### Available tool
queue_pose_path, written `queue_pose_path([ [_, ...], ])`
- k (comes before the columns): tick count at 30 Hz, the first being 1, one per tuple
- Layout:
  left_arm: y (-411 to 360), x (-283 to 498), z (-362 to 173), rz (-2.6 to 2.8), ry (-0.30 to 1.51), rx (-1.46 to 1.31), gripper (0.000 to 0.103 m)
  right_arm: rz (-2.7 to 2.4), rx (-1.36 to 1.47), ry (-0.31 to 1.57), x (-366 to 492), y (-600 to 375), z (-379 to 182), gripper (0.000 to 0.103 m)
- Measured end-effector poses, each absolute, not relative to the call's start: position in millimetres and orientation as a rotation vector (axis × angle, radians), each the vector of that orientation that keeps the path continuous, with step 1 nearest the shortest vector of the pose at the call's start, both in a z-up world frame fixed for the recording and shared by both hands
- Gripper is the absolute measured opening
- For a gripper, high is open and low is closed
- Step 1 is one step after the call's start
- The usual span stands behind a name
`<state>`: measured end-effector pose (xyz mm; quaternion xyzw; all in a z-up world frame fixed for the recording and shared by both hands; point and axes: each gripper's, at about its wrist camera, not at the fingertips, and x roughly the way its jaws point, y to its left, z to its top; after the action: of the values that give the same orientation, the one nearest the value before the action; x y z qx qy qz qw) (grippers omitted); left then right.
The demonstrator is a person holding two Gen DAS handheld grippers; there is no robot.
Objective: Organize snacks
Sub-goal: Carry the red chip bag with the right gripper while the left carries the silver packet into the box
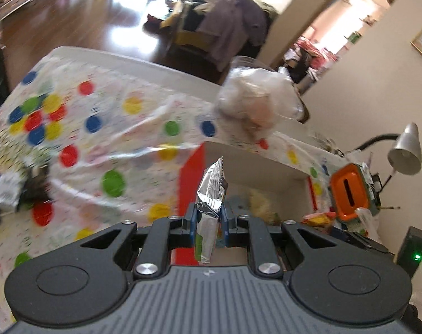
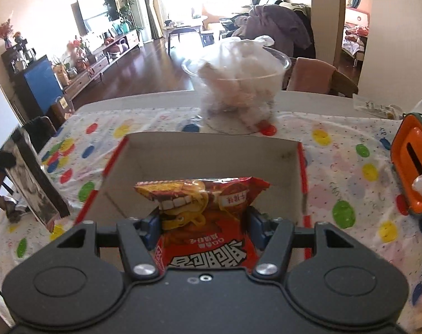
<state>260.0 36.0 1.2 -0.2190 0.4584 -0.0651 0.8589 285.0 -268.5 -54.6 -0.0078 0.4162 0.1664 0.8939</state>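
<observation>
A thin silver foil snack packet [image 1: 211, 194] stands on edge between the blue pads of my left gripper [image 1: 209, 222], which is shut on it, above the near left side of the red-edged cardboard box [image 1: 190, 183]. In the right wrist view my right gripper [image 2: 204, 222] is shut on a red and yellow snack bag [image 2: 202, 211], held over the near edge of that same open box [image 2: 211, 156]. At the left edge of the right wrist view the silver packet [image 2: 35, 189] hangs tilted. Yellowish snacks [image 1: 259, 201] lie inside the box.
A clear plastic bowl with white bags [image 2: 238, 83] stands behind the box on the dotted tablecloth [image 2: 350, 167]. An orange case [image 2: 411, 167] sits at the right. More packets [image 1: 7, 192] lie at the left on the cloth. A desk lamp [image 1: 405, 150] stands at the right.
</observation>
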Motion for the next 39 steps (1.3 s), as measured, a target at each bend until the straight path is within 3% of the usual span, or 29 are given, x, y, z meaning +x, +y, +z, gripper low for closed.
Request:
queue_pose_path([
  [20,-87.1,347.4,-65.5,-0.252,1.126,-0.180,0.016,0.345,-0.118,0.981,319.3,-273.0,-92.3,0.060],
  [39,-109.5,379.5,-107.9,-0.208,1.275,-0.105,0.017,0.333,-0.191,1.043,348.7,-258.7,-111.6,0.058],
])
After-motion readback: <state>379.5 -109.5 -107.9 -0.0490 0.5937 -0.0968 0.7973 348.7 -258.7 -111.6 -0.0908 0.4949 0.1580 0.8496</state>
